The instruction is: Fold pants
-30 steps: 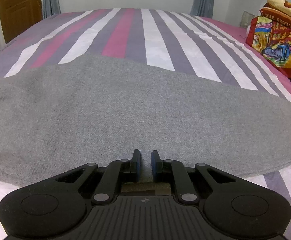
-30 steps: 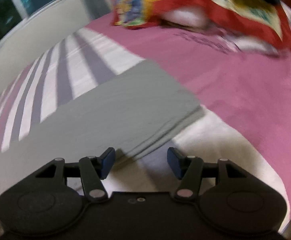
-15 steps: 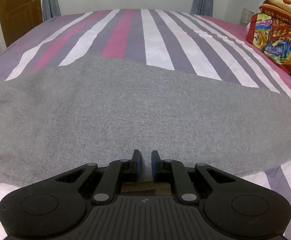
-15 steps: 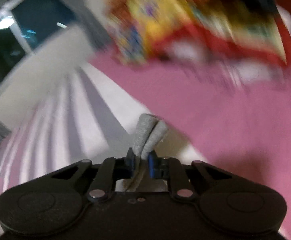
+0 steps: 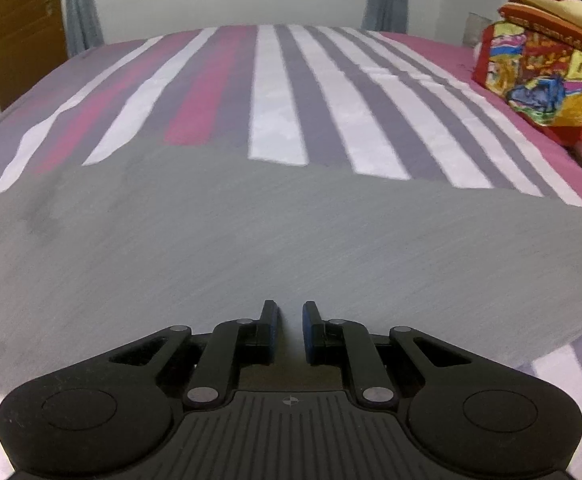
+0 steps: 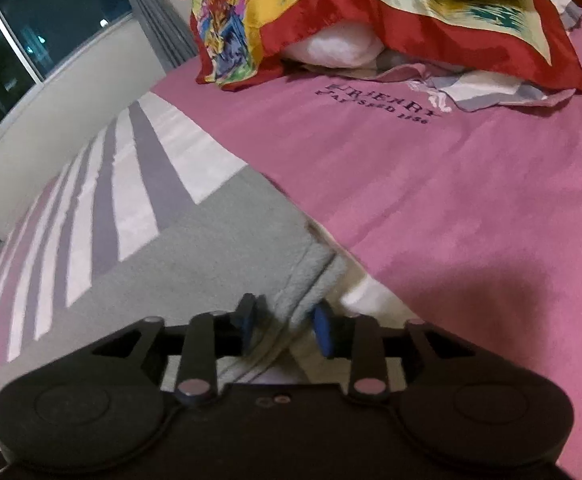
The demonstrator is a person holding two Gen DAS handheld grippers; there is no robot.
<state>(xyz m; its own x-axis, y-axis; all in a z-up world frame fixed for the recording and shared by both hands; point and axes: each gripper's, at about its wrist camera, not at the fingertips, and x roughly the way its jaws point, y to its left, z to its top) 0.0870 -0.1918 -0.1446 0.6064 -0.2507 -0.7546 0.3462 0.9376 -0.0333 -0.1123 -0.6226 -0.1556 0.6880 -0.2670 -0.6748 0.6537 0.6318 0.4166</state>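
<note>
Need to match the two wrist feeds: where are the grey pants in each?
Left wrist: grey pants span the middle, edge to edge.
Right wrist: lower left of centre, hem between the gripper's fingers.
Shared landmark: colourful red-bordered pillow.

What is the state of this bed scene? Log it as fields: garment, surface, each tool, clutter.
garment: grey pants, spread flat across the bed
surface: striped sheet, plain pink toward the pillows
left tool: shut, pinching the near edge of the pants
right tool: jaws have just been opening; the layered end of the pants lies between them, apparently no longer gripped
clutter: colourful pillows, piled at the far right
</note>
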